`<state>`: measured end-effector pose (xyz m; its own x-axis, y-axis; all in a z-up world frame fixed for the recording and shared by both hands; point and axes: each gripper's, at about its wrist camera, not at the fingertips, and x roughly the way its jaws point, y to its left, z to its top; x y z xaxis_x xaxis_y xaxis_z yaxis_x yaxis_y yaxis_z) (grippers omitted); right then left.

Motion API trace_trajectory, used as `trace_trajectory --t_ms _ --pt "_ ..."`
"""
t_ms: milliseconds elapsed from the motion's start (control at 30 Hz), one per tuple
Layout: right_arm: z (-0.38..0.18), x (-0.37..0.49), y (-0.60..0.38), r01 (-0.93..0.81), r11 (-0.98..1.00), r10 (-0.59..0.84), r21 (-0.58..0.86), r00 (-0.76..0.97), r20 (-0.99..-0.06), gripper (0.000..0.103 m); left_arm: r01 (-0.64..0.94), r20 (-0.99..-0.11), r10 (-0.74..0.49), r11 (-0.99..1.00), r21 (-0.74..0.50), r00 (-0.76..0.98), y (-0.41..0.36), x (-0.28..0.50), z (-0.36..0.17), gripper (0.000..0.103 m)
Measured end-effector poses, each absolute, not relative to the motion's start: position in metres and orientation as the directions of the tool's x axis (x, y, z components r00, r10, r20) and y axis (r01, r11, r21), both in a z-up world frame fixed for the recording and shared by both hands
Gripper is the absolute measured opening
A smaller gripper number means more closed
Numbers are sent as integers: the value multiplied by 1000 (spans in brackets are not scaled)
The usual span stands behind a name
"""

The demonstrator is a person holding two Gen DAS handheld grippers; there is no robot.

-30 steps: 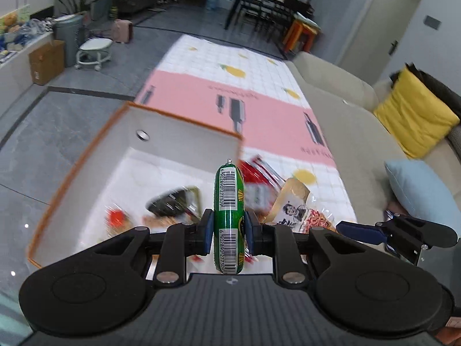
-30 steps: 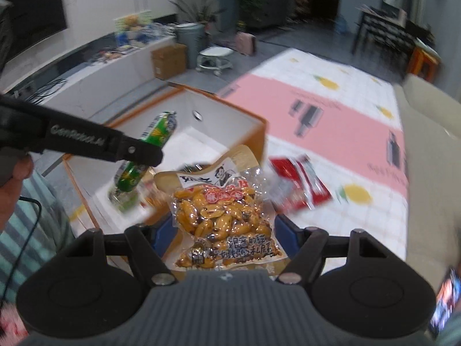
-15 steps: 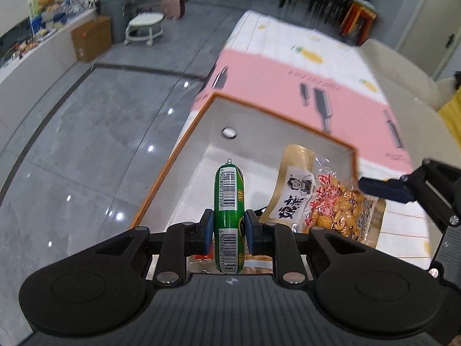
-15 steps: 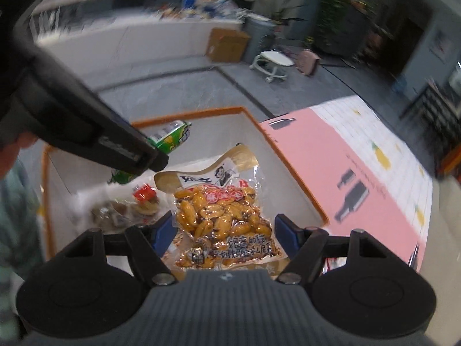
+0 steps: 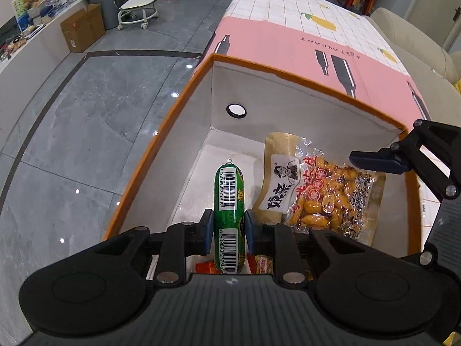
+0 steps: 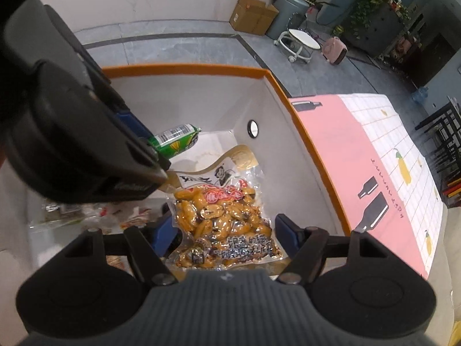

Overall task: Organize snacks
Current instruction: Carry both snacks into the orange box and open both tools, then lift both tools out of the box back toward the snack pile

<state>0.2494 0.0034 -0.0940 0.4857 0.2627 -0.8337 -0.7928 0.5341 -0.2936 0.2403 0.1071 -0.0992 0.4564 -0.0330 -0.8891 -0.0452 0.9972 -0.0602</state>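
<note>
While each tool is over the orange-rimmed box (image 5: 161, 132), the left tool (image 5: 229, 227) clamps a green sausage (image 5: 229, 199) and the right tool (image 6: 226, 230) grips a peanut bag (image 6: 224, 213); releasing both remains, with other snacks already lying inside below.

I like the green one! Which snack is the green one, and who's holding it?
The green sausage stick with barcodes, clamped in the left gripper. The other held snack, the clear bag of yellow beans, sits in the right gripper.

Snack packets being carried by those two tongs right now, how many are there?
2. A green sausage stick sits clamped in the left gripper; a clear bag of yellow beans sits in the right gripper. More snacks lie below in the box, partly hidden.
</note>
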Motion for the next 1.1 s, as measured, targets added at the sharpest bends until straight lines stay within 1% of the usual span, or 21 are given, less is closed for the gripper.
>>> trace_trajectory --t_ms 300,500,533,567,600,633,700,767,967,1100 --pt "-116 252 9 -805 525 249 -278 457 -854 72 -49 -912 -14 998 -38 409 108 252 -119 24" --pt "-113 250 11 -807 517 252 -285 462 -850 73 -57 -918 -1 998 -26 396 107 252 -120 25" --pt "-112 249 10 -807 517 256 -287 465 -848 74 -57 -916 3 998 -22 401 106 251 -118 27" --pt "-110 248 10 -805 517 255 -290 468 -846 74 -59 -915 9 998 -17 403 106 250 -116 33" --pt "-110 247 9 -803 517 254 -296 474 -843 75 -61 -914 8 998 -19 406 106 249 -115 35" --pt "-110 247 10 -801 518 253 -302 480 -840 76 -65 -913 10 998 -19 408 105 249 -114 40" --pt "-107 244 9 -793 524 252 -311 493 -833 78 -73 -907 14 997 -19 420 106 246 -108 45" --pt "-101 242 7 -785 532 256 -318 506 -824 79 -84 -898 12 996 -28 439 107 241 -99 52" --pt "-75 229 -8 -742 596 292 -308 557 -777 79 -117 -841 -4 990 -79 541 106 219 -65 54" --pt "-54 214 -31 -691 670 324 -272 601 -730 79 -94 -788 -21 991 -99 616 94 200 -40 54"
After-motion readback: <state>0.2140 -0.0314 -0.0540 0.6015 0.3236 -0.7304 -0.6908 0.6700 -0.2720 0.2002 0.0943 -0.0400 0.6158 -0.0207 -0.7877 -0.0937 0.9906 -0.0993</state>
